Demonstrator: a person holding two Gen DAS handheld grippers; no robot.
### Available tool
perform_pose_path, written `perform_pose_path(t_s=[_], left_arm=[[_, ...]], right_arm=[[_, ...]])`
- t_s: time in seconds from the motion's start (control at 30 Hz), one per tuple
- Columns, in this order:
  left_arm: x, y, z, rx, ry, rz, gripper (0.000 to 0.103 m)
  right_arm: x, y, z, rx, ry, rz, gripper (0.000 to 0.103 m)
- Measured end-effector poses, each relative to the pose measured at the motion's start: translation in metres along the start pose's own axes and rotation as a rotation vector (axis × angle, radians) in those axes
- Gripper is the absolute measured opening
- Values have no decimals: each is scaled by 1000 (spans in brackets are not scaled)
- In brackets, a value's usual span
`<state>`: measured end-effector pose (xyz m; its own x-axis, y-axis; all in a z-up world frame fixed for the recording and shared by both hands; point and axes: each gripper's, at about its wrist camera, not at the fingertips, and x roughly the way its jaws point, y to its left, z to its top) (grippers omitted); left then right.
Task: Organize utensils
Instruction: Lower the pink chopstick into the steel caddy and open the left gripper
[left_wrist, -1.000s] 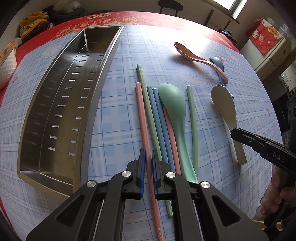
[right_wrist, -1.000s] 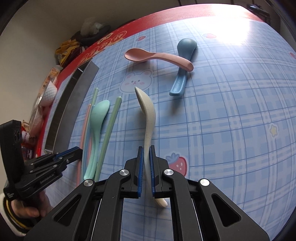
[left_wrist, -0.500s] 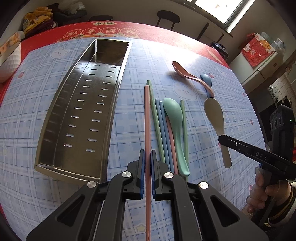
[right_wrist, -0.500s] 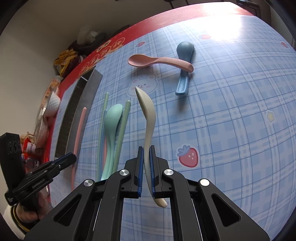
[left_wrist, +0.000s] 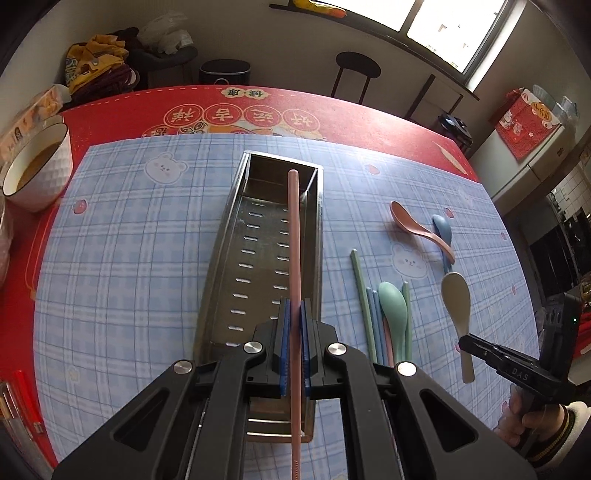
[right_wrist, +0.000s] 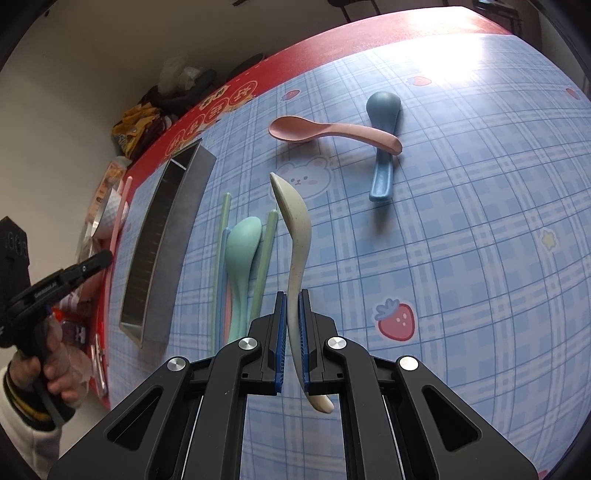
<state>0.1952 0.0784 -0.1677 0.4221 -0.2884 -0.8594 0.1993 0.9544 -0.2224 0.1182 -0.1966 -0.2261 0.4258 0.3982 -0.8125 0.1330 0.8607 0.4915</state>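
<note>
You hold one pink chopstick over the tray and one cream spoon up off the bench.

Your left hand-held gripper (left_wrist: 294, 345) pinches the pink chopstick (left_wrist: 294, 236) tight, so it points straight ahead of the jaws, lined up along the metal tray (left_wrist: 221, 266) below, ready to drop in. Your right hand-held gripper (right_wrist: 291, 339) squeezes the cream spoon (right_wrist: 295, 236) by its handle, bowl sticking out in front, above the bench (right_wrist: 480, 221). The other chopsticks (right_wrist: 221, 258) lie just left of it.
</note>
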Motion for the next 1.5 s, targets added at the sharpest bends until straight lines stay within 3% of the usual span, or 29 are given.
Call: perform_pose_path(t_s=[0.17,0.37,0.63,0.93,1.1,1.33,1.5], left_arm=[[38,13,25,-31,65,-10,6],[77,9,31,-30,140,-27,6],[90,5,32,2,190,-84,7],[45,-4,29,96,89,-7,44],[20,-5,12,151,34,66,83],[-1,9,-15,88,2,93,97],[-12,22,-33,25,-29,79,97]], right_arm=[[-10,-16,-4,56,-20,-33,6],[-20,-28,-6,104,-44,-65,6],[-24,-33,-5,118,-51,-90,6],[-19,-15,2,95,-42,-55,6],[-17,-3,4,126,-41,24,6],[-8,18,4,174,-30,112,6],[3,34,4,202,-5,144,6]])
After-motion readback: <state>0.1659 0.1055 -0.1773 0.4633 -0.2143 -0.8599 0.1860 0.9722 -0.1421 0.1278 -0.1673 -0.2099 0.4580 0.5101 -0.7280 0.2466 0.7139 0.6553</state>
